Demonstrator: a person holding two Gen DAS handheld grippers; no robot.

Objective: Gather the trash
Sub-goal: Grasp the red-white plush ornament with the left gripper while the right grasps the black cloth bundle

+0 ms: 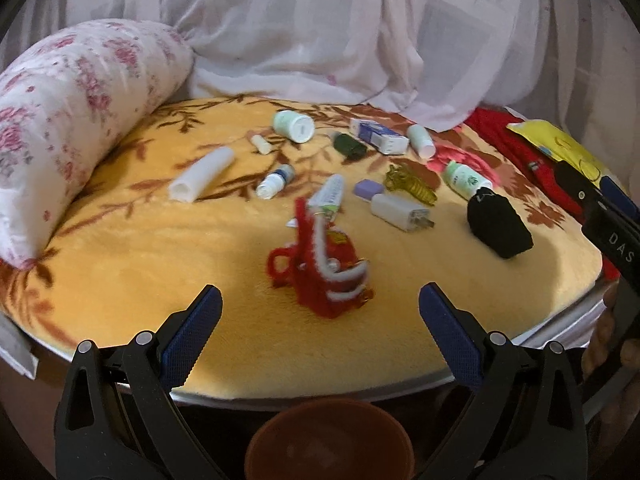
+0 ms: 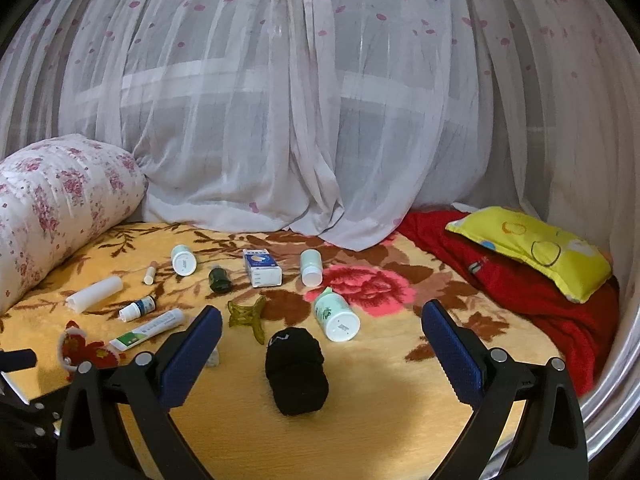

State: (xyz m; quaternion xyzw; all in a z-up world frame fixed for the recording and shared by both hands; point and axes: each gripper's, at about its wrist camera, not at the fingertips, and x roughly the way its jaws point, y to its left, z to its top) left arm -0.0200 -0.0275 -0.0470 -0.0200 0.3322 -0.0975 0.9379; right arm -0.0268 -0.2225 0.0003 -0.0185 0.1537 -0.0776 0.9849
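Both grippers wide, empty. Left gripper [image 1: 320,328] lines up on the red fuzzy ornament [image 1: 320,268] at the near blanket edge [image 1: 120,280]; brown bowl [image 1: 328,440] below. Right gripper [image 2: 322,344] faces the black rolled sock [image 2: 296,372]. Drop lower, straddle the body, not the loop, then close.

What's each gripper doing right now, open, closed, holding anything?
Left gripper: open, empty, red knitted toy just ahead.
Right gripper: open, empty, black sock between its fingers, untouched.

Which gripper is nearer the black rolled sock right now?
Right. The right gripper is open with the black rolled sock lying between its fingers, untouched. The left gripper faces the red ornament, with the sock off to its right.
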